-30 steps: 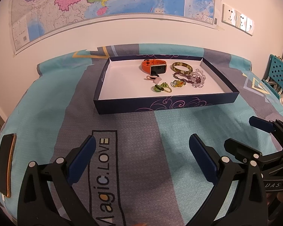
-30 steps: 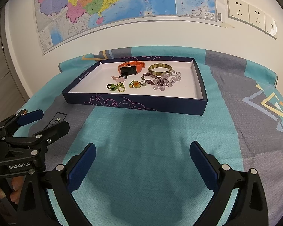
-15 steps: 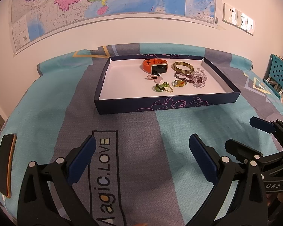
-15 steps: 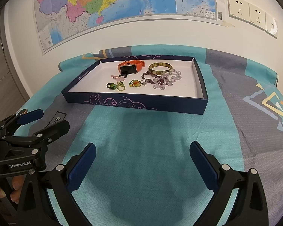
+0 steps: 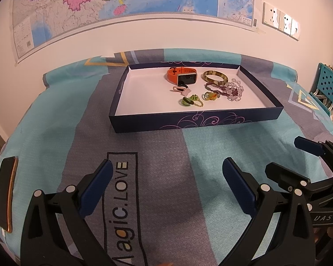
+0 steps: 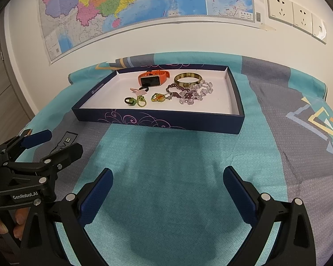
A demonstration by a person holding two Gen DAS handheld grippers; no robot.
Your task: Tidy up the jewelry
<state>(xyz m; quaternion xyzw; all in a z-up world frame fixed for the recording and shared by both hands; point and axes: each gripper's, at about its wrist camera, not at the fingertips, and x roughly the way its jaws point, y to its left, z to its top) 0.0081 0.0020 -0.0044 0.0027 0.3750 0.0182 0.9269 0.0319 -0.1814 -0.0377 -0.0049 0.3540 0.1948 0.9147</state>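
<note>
Both grippers hover low over the bedspread (image 5: 55,119), side by side, pointed at the tray (image 5: 195,123). The left gripper (image 5: 166,177) has its jaws spread wide, nothing between them but grey and teal cloth. The right gripper (image 6: 166,184) is the same, jaws wide apart and empty. Each shows up in the other's view: the right one at the left camera's right edge, the left one at the right camera's left edge, with fingers (image 6: 20,219) wrapped round its handle.

The tray sits ahead of both, well apart from the fingertips, with open bedspread between. It's a shallow dark blue box with a white floor. All the jewelry lies inside, bunched toward the far middle. At the back, an orange watch (image 5: 182,75) and beside it, to the right, a bangle (image 5: 215,77). Nearer, on the right, a bead necklace (image 5: 230,90) of clear and purple stones, heaped. In front of the watch, a pale pink ring (image 5: 182,89). Closest to the grippers are green rings (image 5: 189,101) touching each other, and just right of them an amber ring (image 5: 211,95).

A phone (image 5: 5,192) lies at the bedspread's left edge, far from the tray. Behind it all, a map (image 6: 144,6) and sockets (image 6: 295,13) on the wall.
</note>
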